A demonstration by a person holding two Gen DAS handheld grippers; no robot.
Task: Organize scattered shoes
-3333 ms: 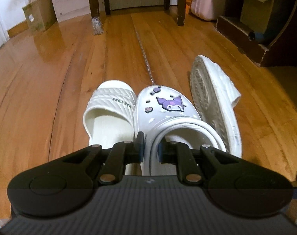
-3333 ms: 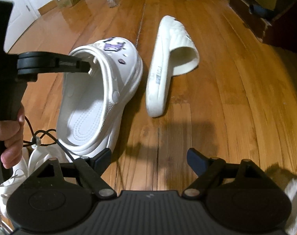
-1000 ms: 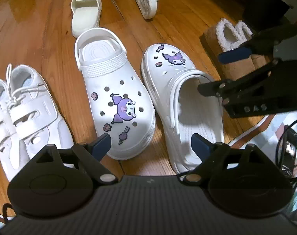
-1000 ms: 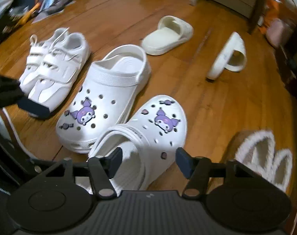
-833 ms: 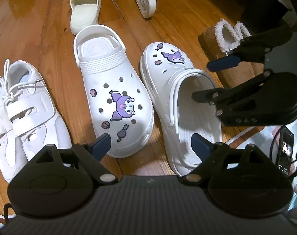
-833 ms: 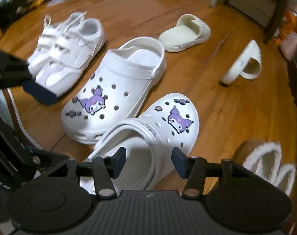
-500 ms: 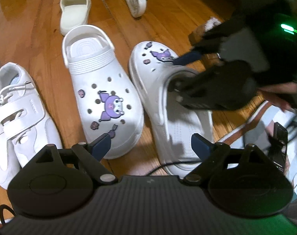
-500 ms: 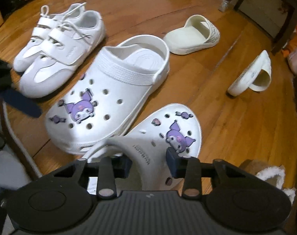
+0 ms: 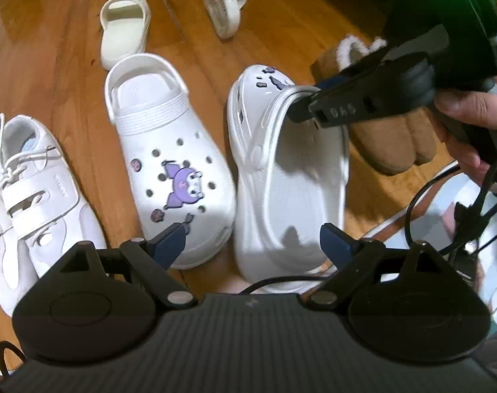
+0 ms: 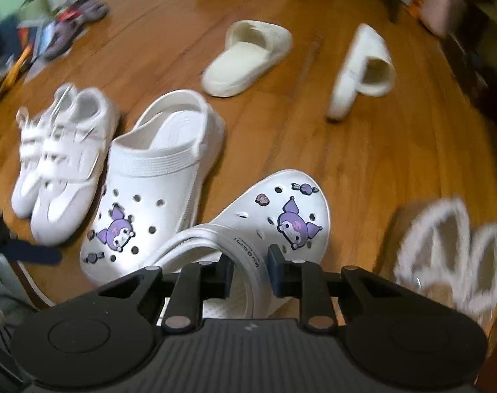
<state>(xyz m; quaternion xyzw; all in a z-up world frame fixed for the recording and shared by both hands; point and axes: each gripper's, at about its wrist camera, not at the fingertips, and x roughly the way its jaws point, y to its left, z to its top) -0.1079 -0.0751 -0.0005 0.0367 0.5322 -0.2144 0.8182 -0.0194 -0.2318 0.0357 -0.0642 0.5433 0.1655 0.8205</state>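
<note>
White sneakers (image 9: 29, 190) sat far left on the wood floor (image 9: 52, 49), then one white clog (image 9: 170, 163) toe-toward-camera. The left gripper (image 9: 253, 245) hung wide apart, holding nothing. Right beside that clog, the right gripper (image 10: 250, 270) had just been closing and was clamped on the second clog's (image 10: 274, 216) heel strap.

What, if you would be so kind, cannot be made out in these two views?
- Fluffy slippers: motion-blurred in the right wrist view; half hidden by the right tool in the left wrist view.
- Clutter at far left of the right wrist view: blurred, unidentifiable.
- White sneakers: cut off by the left edge in the left wrist view.
- Held clog's heel: hidden beneath the tool body.
</note>
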